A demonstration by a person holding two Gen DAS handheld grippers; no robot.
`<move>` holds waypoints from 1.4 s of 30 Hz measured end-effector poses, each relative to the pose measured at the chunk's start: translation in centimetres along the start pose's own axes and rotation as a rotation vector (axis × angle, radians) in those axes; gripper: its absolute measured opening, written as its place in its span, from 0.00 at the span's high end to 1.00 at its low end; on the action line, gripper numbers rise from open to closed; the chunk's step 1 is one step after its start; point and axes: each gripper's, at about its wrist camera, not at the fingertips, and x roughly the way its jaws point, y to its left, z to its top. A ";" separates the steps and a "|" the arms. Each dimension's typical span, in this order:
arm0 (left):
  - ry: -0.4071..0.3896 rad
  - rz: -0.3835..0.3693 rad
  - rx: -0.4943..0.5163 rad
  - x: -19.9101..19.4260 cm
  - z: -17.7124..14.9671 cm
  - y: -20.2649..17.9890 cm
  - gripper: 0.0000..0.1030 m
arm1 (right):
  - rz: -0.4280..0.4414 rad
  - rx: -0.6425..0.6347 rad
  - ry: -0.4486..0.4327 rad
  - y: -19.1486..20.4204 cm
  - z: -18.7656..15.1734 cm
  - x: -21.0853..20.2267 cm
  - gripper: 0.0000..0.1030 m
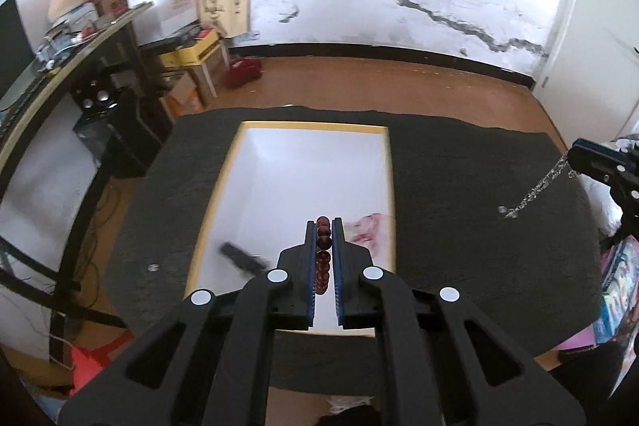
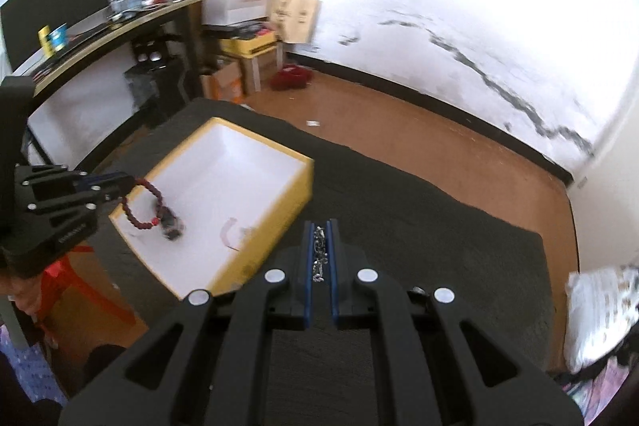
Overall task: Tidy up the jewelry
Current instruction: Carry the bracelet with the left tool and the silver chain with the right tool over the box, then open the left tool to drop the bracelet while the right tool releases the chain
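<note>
My left gripper (image 1: pixel 324 226) is shut on a dark red bead bracelet (image 1: pixel 323 254) and holds it over the near end of a yellow box with a white inside (image 1: pixel 303 170). In the right wrist view the bracelet (image 2: pixel 140 204) hangs from the left gripper (image 2: pixel 127 182) above the box (image 2: pixel 295 194). My right gripper (image 2: pixel 320 226) is shut on a silver chain (image 2: pixel 319 250) above the dark mat, to the right of the box. The chain (image 1: pixel 535 188) dangles from it in the left wrist view.
A dark item (image 1: pixel 243 258) and a pink item (image 1: pixel 365 228) lie inside the box. A small silver ring (image 1: pixel 153 267) lies on the dark mat (image 1: pixel 459 226) left of the box. A desk with a monitor (image 1: pixel 12 46) and boxes stand at the left.
</note>
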 end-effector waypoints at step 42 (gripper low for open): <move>0.157 0.071 -0.139 16.0 -3.2 9.2 0.93 | 0.089 -0.074 0.280 12.7 -0.3 22.8 0.93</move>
